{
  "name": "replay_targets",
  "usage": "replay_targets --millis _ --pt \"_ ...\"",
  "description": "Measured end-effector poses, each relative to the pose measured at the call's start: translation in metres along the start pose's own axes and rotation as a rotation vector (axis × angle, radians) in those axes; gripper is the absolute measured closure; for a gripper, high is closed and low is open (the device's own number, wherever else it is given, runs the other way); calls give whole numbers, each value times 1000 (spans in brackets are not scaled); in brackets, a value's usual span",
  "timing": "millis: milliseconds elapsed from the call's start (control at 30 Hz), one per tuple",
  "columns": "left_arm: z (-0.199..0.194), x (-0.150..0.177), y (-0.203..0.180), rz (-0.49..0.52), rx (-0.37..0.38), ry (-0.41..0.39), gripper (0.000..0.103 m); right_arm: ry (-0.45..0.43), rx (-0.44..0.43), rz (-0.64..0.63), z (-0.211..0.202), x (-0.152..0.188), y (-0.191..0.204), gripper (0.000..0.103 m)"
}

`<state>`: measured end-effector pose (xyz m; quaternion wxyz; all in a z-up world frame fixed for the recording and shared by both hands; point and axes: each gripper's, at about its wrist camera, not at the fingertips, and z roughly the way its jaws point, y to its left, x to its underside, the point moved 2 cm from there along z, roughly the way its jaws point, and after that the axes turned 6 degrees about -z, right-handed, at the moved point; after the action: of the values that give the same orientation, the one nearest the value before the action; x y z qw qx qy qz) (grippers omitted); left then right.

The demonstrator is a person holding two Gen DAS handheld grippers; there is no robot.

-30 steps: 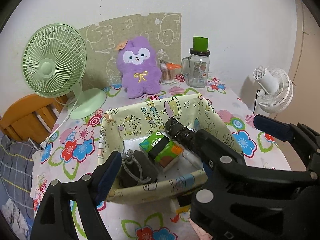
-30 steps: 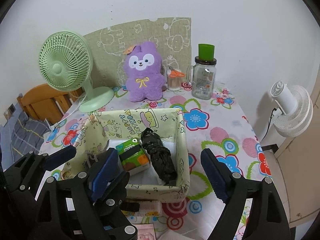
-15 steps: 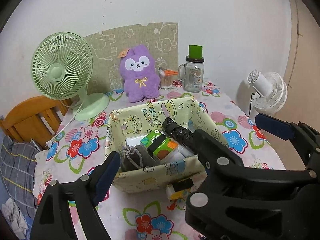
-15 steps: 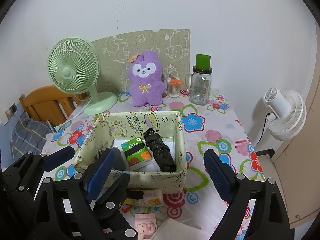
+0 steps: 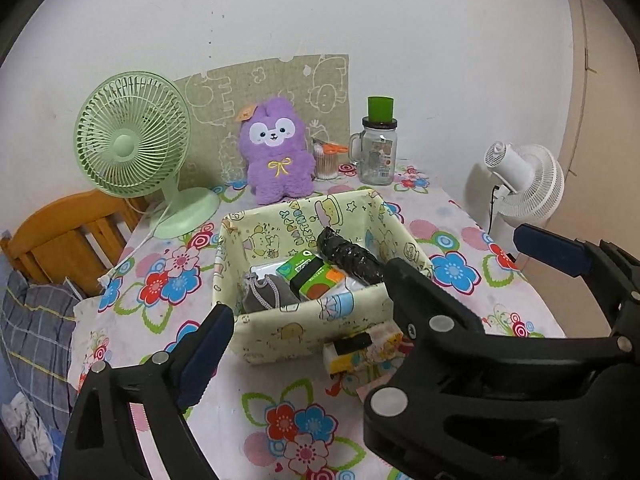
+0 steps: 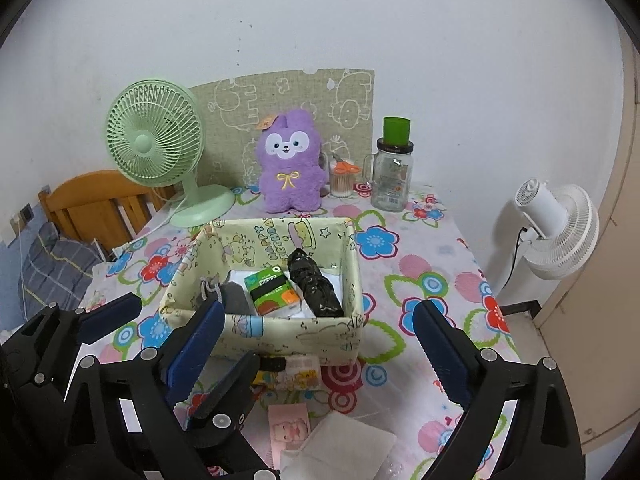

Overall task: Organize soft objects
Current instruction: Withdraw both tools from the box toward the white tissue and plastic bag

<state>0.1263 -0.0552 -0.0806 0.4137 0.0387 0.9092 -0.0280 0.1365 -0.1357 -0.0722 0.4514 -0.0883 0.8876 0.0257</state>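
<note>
A yellow patterned fabric basket stands mid-table. It holds a grey drawstring pouch, a green-orange tissue pack and a black folded umbrella. A small yellow-white packet lies against the basket's front. A pink packet and a white tissue lie nearer. A purple plush sits at the back. My left gripper and right gripper are open and empty, in front of the basket.
A green desk fan stands back left, a glass jar with a green cup and a cotton swab cup back right. A white fan stands off the table's right edge. A wooden chair is at left.
Both grippers have pulled back and up from the basket, so the basket looks smaller and farther. The packets in front of the basket have come into view. Both stay open.
</note>
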Motion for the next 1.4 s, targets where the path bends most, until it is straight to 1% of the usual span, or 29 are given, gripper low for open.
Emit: replay_targets --millis 267,500,800,1000,1400 --pt "-10 11 -1 14 9 -7 7 2 9 -18 -10 8 5 6" --pt "-15 21 -4 38 26 -13 2 9 11 -25 -14 18 6 6" --pt "-13 36 -6 35 56 1 1 18 -4 -24 -13 35 6 6" --pt "-8 48 -9 33 70 9 1 31 -16 0 -10 50 2 6" --pt "3 70 -20 31 102 23 1 36 28 -10 -9 75 -10 6"
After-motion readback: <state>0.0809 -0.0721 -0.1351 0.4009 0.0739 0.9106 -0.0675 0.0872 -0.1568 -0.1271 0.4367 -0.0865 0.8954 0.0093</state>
